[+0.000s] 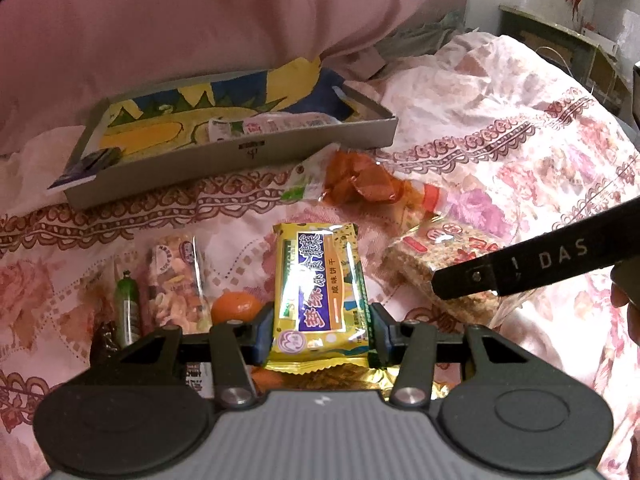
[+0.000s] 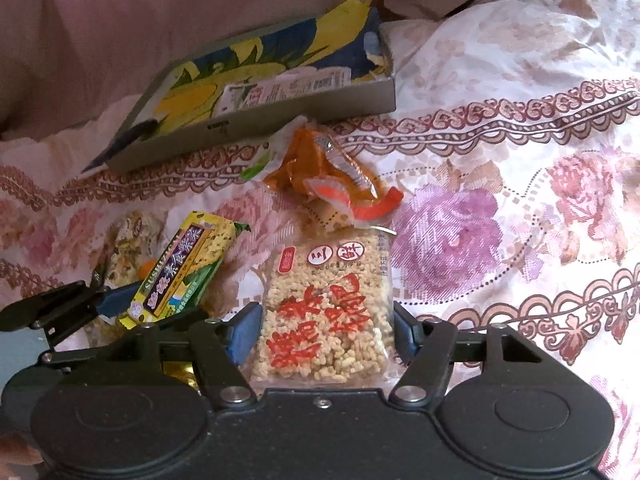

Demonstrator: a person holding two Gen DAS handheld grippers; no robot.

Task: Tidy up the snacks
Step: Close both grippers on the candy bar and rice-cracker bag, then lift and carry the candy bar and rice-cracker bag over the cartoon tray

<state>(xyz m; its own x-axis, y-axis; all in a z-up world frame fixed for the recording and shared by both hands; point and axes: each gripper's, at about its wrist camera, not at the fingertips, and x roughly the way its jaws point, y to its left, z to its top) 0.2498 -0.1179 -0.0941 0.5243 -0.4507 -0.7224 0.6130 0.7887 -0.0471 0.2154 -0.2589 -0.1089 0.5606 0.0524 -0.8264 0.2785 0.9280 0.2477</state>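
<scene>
The yellow biscuit packet sits clamped between the blue pads of the left gripper, its near end pinched and its far end pointing toward twelve o'clock over the flowered bedspread. At about three o'clock from it, the clear bag of puffed rice squares with red lettering lies between the fingers of the right gripper; the left pad is against the bag's edge, but I cannot tell whether the right pad presses on it, so whether it is gripped stays unclear. At nine o'clock of the yellow packet a small orange fruit peeks out just beside the left pad, and further that way lie a clear nut snack bag and a small green tube. Toward twelve o'clock an orange crumpled wrapper rests on the bedspread, and beyond it stands a shallow grey box with a yellow-and-blue lining, holding a white labelled packet. A pink pillow rises behind the box.
</scene>
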